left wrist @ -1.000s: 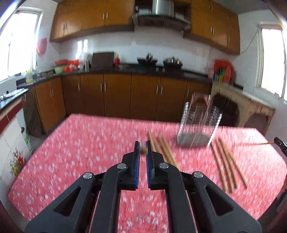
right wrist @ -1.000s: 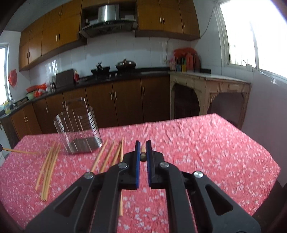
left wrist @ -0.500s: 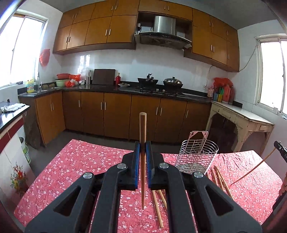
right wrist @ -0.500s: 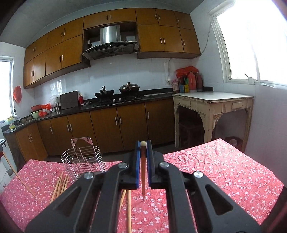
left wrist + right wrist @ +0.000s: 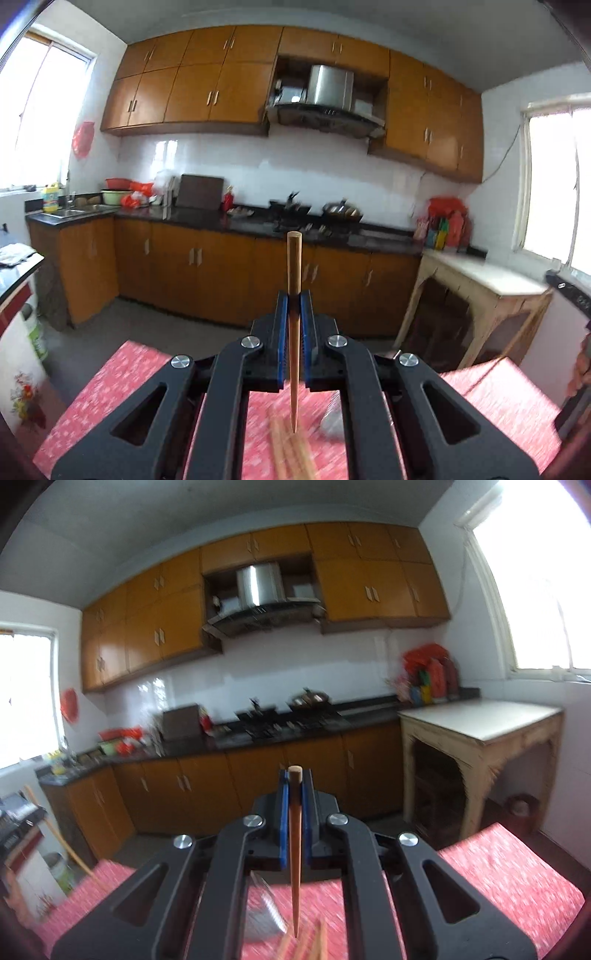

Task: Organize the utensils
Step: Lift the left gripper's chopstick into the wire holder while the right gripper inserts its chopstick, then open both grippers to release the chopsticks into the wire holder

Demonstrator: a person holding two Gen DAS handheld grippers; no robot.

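My left gripper (image 5: 294, 301) is shut on a wooden chopstick (image 5: 294, 347) that stands upright, thick end up, its tip hanging over loose chopsticks (image 5: 290, 456) on the red tablecloth (image 5: 122, 387). My right gripper (image 5: 294, 781) is shut on another chopstick (image 5: 295, 849), also upright and high above the table. The wire utensil basket (image 5: 264, 915) shows blurred below the right gripper, and as a grey blur (image 5: 332, 424) in the left wrist view. More chopsticks (image 5: 314, 941) lie near the bottom edge of the right wrist view.
Kitchen cabinets and a dark counter (image 5: 229, 221) run along the far wall. A pale side table (image 5: 480, 731) stands at the right. The other gripper and a hand (image 5: 580, 369) show at the right edge of the left wrist view. Red tablecloth (image 5: 498, 871) spreads to the right.
Both grippers have risen well above the table, each lifting a chopstick off the cloth. The chopsticks swung from lying flat to upright. The table and basket dropped low in both views.
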